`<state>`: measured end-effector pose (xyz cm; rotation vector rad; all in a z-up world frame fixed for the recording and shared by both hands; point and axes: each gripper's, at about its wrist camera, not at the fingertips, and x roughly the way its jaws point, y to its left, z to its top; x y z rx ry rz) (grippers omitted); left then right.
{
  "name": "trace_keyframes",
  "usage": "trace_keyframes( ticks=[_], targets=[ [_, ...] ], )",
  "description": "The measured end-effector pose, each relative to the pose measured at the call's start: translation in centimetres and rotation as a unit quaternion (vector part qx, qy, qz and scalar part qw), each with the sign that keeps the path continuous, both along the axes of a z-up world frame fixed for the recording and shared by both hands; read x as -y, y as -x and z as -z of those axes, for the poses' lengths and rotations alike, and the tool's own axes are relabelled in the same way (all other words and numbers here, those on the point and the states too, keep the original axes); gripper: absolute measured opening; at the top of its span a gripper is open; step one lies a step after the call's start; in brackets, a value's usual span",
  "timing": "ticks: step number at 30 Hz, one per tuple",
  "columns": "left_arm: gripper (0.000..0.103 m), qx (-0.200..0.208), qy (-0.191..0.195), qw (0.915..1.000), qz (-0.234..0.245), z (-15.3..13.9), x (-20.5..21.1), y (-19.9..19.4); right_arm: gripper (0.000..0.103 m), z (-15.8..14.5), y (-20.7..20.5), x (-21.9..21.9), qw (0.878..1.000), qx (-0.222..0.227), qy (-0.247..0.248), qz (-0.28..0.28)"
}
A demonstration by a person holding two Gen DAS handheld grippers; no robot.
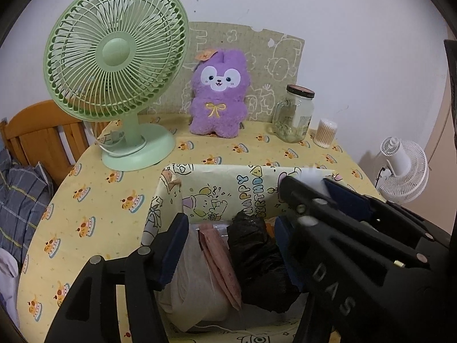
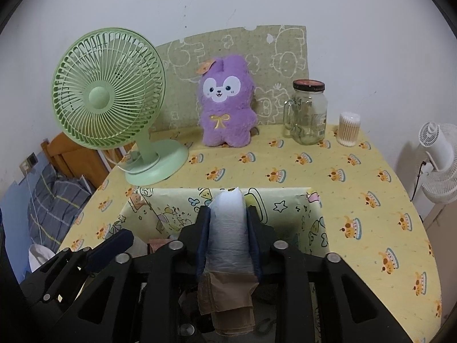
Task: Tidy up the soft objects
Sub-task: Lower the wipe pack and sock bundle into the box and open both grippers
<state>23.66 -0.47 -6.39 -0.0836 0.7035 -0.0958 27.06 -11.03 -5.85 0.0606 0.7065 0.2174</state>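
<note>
A yellow cartoon-printed box (image 1: 228,173) (image 2: 222,191) stands on the table's near side. Inside it lie a white plastic bag (image 1: 197,283), a pink bag (image 1: 221,260) and a crumpled black bag (image 1: 257,257). My left gripper (image 1: 228,245) is open and reaches into the box, its pads on either side of these bags without pressing them. My right gripper (image 2: 228,237) (image 1: 310,184) hangs over the box, shut on a rolled translucent white bag (image 2: 228,223) that stands up between its pads. A tan bag (image 2: 228,294) lies under that roll.
At the back of the table are a green desk fan (image 1: 114,51) (image 2: 105,94), a purple plush (image 1: 218,94) (image 2: 227,100), a glass jar (image 1: 294,117) and a tub of cotton swabs (image 1: 325,133). A wooden bed (image 1: 42,131) stands left, a white fan (image 1: 402,168) right.
</note>
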Motion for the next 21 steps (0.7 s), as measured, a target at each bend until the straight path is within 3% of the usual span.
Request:
trace_keyframes(
  ticks=[1, 3, 5, 9, 21],
  targets=[
    [0.066, 0.0, 0.0, 1.0, 0.001, 0.0, -0.1, 0.0, 0.056, 0.0, 0.0, 0.0, 1.0, 0.0, 0.001, 0.0],
    [0.071, 0.003, 0.0, 1.0, 0.003, -0.2, 0.0, 0.2, 0.067, -0.2, 0.2, 0.0, 1.0, 0.0, 0.009, 0.002],
    [0.072, 0.004, -0.001, 1.0, 0.004, -0.4, 0.1, 0.4, 0.068, -0.4, 0.5, 0.0, 1.0, 0.003, 0.016, 0.005],
    [0.08, 0.011, -0.004, 0.9999, 0.003, -0.9, 0.3, 1.0, 0.085, -1.0, 1.3, 0.2, 1.0, 0.011, 0.019, 0.009],
    [0.086, 0.023, -0.005, 0.9997, 0.002, -2.5, 0.6, 3.2, 0.087, -2.8, 4.1, 0.8, 0.999, 0.028, 0.016, 0.014]
  ],
)
